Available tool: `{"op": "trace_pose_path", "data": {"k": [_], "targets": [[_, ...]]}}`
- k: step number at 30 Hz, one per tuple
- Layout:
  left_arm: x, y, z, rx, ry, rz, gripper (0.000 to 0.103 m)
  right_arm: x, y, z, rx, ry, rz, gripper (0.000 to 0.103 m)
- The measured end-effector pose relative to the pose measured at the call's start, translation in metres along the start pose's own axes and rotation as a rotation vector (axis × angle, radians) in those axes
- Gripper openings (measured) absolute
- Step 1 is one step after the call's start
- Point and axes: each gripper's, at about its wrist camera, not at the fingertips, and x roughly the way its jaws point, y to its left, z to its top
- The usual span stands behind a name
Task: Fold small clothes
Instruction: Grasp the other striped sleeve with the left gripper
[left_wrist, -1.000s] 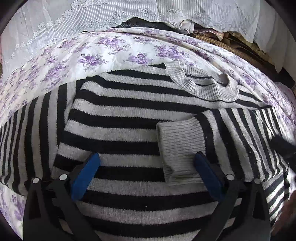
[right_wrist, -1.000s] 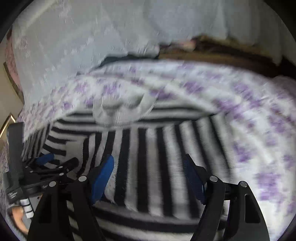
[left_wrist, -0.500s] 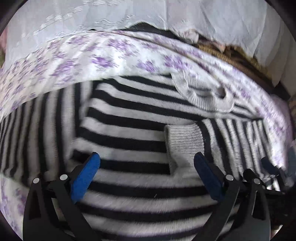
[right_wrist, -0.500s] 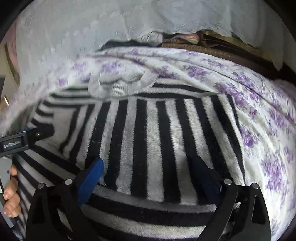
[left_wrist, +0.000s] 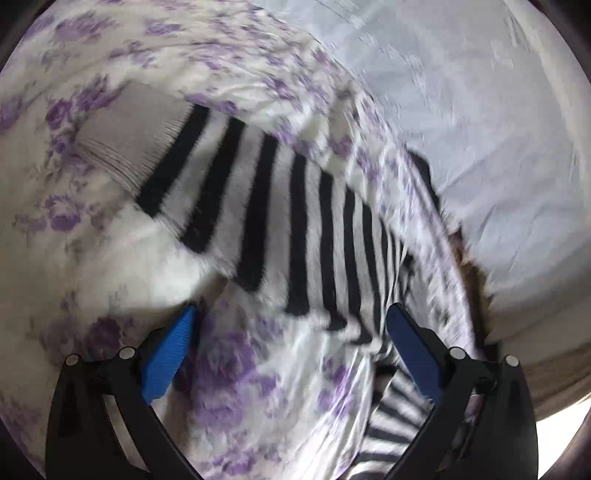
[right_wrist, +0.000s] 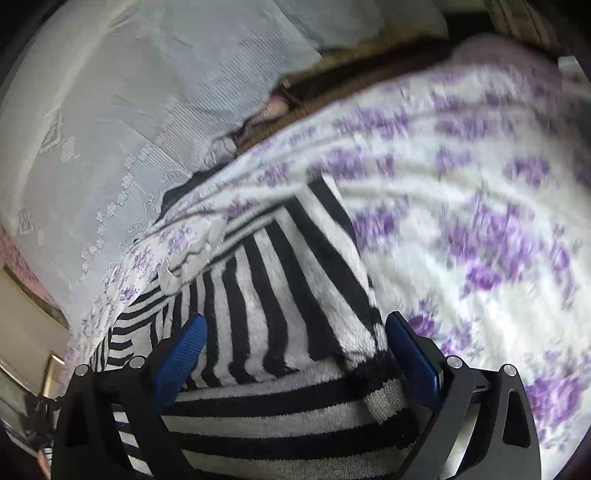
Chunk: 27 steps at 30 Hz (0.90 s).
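Note:
A black-and-white striped sweater lies flat on a bed. In the left wrist view its unfolded sleeve (left_wrist: 280, 210) stretches away to the upper left and ends in a grey ribbed cuff (left_wrist: 129, 136). My left gripper (left_wrist: 291, 332) is open and empty, low over the bedspread beside the sleeve. In the right wrist view the sweater (right_wrist: 266, 314) has its other sleeve folded across the body. My right gripper (right_wrist: 295, 343) is open and empty, just above that folded sleeve near the sweater's right edge.
The sweater rests on a white bedspread with purple flowers (right_wrist: 480, 229), also in the left wrist view (left_wrist: 229, 369). White lace-edged bedding (right_wrist: 110, 129) lies behind. A brown woven mat (right_wrist: 351, 81) shows at the far edge.
My left gripper has swung left off the sweater's body to the outstretched sleeve. My right gripper has moved and tilted toward the sweater's right side. Both stay open.

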Motion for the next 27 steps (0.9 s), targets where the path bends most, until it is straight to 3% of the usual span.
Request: {"op": "trace_pose_path", "data": {"k": [7, 11, 14, 18, 27], "targets": [[0.0, 0.021, 0.034, -0.068, -0.093, -0.022, 0.094, 0.003, 0.005, -0.003, -0.02, 0.007, -0.012, 0.098], [0.005, 0.014, 0.037, -0.004, -0.078, 0.034, 0.039, 0.007, 0.009, -0.003, -0.039, 0.021, -0.028, 0.099], [0.009, 0.012, 0.039, 0.014, -0.06, 0.016, 0.017, 0.007, 0.009, -0.003, -0.041, 0.022, -0.024, 0.099], [-0.005, -0.007, 0.03, 0.093, -0.097, 0.032, 0.015, 0.008, 0.009, -0.002, -0.041, 0.022, -0.025, 0.099], [-0.019, -0.096, -0.006, 0.336, -0.121, 0.012, 0.014, 0.009, 0.009, -0.003, -0.043, 0.023, -0.026, 0.1]]}}
